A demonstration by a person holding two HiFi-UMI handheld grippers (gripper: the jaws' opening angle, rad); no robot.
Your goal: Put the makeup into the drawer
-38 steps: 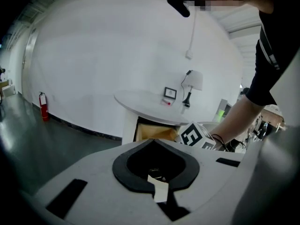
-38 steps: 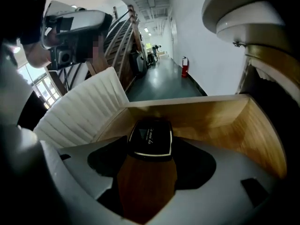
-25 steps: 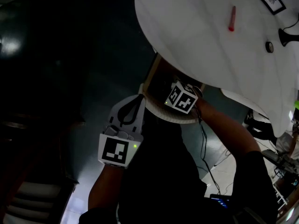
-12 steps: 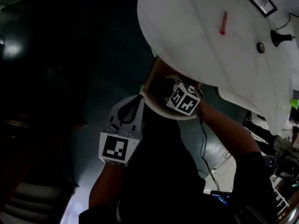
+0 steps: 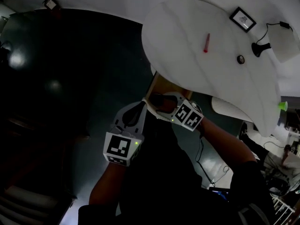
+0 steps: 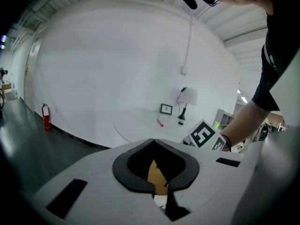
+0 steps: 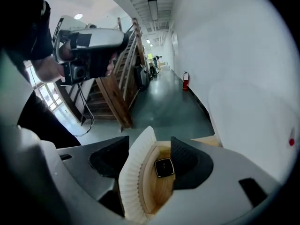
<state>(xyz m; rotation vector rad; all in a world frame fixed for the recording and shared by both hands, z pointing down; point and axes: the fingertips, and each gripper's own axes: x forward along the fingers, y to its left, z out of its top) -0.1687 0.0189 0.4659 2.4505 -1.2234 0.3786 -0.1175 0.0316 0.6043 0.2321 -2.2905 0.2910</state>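
The red lipstick [image 5: 205,43] is lying on the white tabletop [image 5: 178,27], well apart from both grippers. In the head view it is sitting above and to the right of them, with its long axis running nearly straight away from the person. Judging by that layout, the right gripper [image 7: 150,146] is the nearer one, and any reach for the lipstick would go up over the tabletop's edge.

The right gripper's fingers are standing apart over the pulled-out drawer [image 7: 133,177], holding nothing. One finger is showing outside the white ribbed front and the other over the wooden inside. A small black compact [image 7: 164,167] is resting on the drawer's floor just beside the inner finger, so that piece of makeup is already in place.

The left gripper [image 6: 152,139] is hovering beside the drawer with its fingers closed together on nothing.

Only the right gripper view is looking down into the drawer and showing the compact clearly. The head view is giving the whole tabletop, and the left gripper view is catching the lipstick side-on, near a picture frame [image 6: 166,108] and a lamp [image 6: 186,100].
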